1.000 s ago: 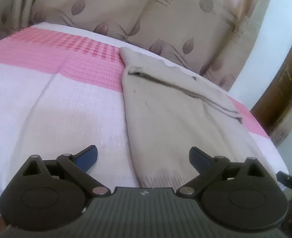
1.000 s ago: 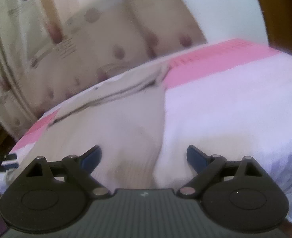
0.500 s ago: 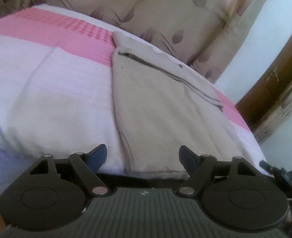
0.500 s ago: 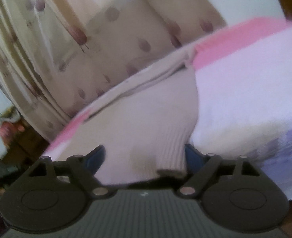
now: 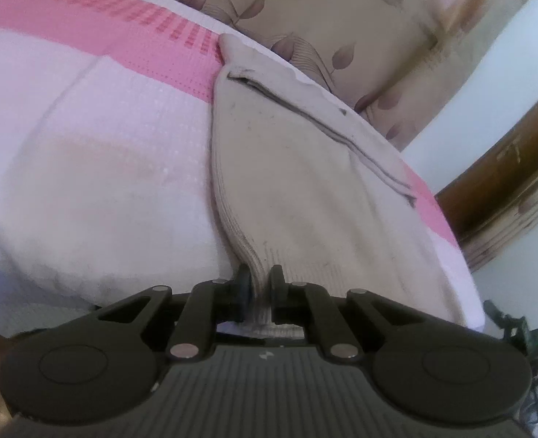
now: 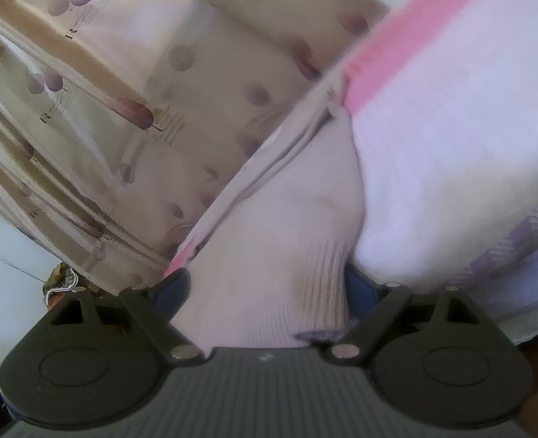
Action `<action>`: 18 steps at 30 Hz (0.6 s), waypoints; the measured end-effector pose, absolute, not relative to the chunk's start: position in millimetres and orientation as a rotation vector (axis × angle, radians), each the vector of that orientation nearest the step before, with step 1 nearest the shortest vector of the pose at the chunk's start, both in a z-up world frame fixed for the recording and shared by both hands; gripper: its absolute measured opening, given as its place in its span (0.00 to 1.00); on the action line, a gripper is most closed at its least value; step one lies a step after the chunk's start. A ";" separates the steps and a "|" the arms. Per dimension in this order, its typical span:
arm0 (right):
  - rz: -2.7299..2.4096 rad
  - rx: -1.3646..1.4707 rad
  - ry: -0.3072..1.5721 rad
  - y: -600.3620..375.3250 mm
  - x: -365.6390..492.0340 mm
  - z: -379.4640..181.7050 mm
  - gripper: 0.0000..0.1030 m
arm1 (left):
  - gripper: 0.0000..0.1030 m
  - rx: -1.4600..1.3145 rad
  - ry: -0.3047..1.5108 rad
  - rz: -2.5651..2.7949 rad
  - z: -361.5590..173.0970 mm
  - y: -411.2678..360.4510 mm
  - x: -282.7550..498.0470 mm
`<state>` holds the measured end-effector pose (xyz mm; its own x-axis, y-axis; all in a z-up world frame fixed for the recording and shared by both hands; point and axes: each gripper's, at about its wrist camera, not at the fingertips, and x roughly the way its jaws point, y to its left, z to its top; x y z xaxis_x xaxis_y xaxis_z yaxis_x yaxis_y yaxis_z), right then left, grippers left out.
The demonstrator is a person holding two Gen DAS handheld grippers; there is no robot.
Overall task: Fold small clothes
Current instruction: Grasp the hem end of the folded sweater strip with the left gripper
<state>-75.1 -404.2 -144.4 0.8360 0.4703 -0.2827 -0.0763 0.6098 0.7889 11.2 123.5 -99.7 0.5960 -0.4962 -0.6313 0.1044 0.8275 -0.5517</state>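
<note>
Both grippers at the sweater's hem on the bed

Left gripper [image 5: 258, 284] has just closed, fingers pinching the sweater [image 5: 305, 168]; right gripper [image 6: 269, 292] fingers spread around the hem on the bed [image 5: 86, 146].

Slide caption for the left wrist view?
Left claw shut on the beige garment's ribbed hem at the bed's edge.
</note>
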 end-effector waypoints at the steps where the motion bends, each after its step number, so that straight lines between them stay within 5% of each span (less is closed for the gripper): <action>1: 0.334 0.858 0.504 -404.5 -74.8 -144.1 0.87 | 0.08 -0.504 0.874 -0.377 -100.2 124.0 12.2; 2: 0.332 0.860 0.506 -405.2 -75.7 -144.3 0.87 | 0.09 -0.519 0.881 -0.396 -101.0 124.3 13.4; 4: 0.325 0.841 0.516 -402.8 -75.3 -141.8 0.87 | 0.31 -0.573 0.890 -0.424 -104.9 126.4 17.0; 6: 0.319 0.800 0.523 -398.9 -74.2 -138.9 0.82 | 0.38 -0.638 0.892 -0.452 -108.2 129.9 22.4; 8: 0.315 0.787 0.559 -396.9 -70.6 -141.7 0.32 | 0.36 -0.666 0.893 -0.449 -110.4 130.9 25.6; 9: 0.296 0.783 0.590 -396.4 -67.7 -146.0 0.24 | 0.27 -0.662 0.888 -0.448 -111.0 128.9 26.0; 10: 0.288 0.782 0.590 -396.5 -67.9 -149.2 0.21 | 0.05 -0.638 0.888 -0.431 -111.2 126.7 25.9; 18: 0.350 0.891 0.544 -400.8 -72.5 -151.7 0.18 | 0.06 -0.391 0.729 -0.335 -86.1 97.0 2.7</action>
